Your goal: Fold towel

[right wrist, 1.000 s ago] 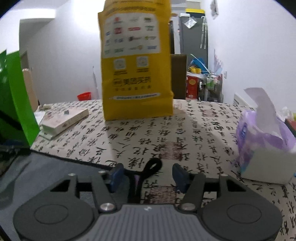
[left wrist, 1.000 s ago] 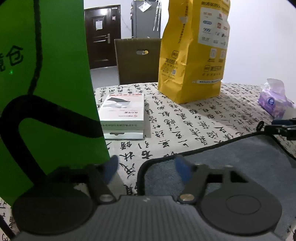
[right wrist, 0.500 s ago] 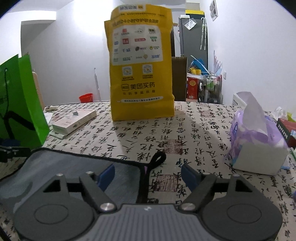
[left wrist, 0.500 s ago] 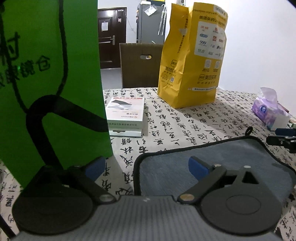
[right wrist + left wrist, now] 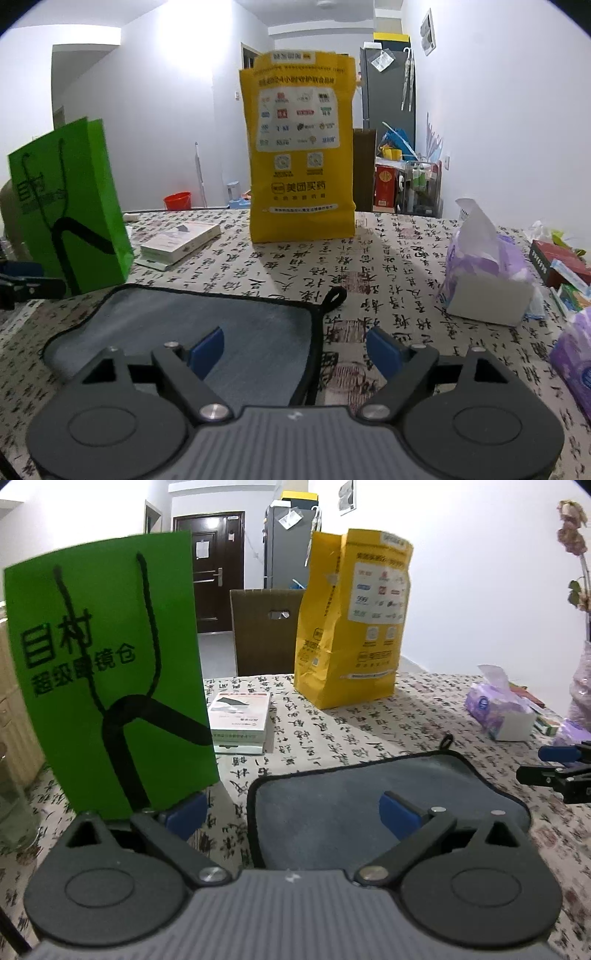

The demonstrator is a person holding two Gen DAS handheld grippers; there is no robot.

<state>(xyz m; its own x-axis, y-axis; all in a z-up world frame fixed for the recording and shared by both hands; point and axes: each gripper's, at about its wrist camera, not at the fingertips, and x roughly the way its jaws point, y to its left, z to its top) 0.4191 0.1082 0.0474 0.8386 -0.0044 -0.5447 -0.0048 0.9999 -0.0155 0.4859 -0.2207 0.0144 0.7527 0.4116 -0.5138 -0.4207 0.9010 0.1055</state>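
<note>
both pairs of jaws stand spread wide, gripping nothing. left gripper (image 5: 291, 814) straddles the left edge of the grey towel (image 5: 354, 797), one blue pad over the cloth, the other outside it above the tablecloth (image 5: 369, 731). right gripper (image 5: 295, 349) straddles the towel's right black-bound edge the same way. the towel lies flat on the tablecloth, its hanging loop (image 5: 334, 295) just ahead of the right jaws. beyond the left jaws stands a green bag (image 5: 107, 679), a white box (image 5: 240, 716) beside it. farther ahead stands a yellow bag (image 5: 299, 155); a tissue pack (image 5: 484, 273) sits right.
</note>
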